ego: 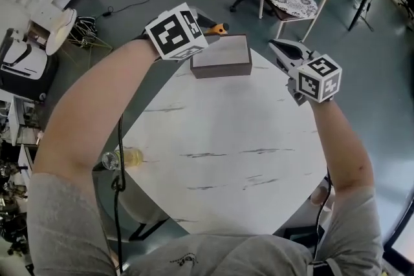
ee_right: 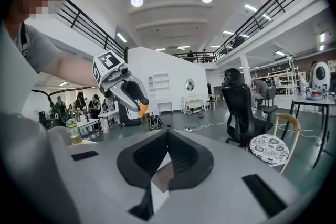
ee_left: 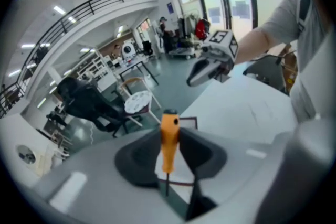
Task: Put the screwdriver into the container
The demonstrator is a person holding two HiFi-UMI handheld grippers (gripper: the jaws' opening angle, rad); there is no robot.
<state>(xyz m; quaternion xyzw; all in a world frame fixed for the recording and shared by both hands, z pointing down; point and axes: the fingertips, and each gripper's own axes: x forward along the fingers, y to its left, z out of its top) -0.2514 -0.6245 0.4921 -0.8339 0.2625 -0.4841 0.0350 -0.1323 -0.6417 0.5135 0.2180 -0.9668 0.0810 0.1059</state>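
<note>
Our left gripper [ee_left: 169, 132] clamps the screwdriver [ee_left: 168, 143] near the container [ego: 220, 56]. Our right gripper [ee_right: 167, 134] shows closed, empty jaws.

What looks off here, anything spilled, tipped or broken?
Nothing spilled or broken. The box sits near the table's far edge; the left gripper grips the screwdriver. Only oddity: a bottle right at the left rim.

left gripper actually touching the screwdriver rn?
Touching. The left gripper view shows the left gripper with its fingers pressed on both sides of the screwdriver at its orange handle, with no gap.
</note>
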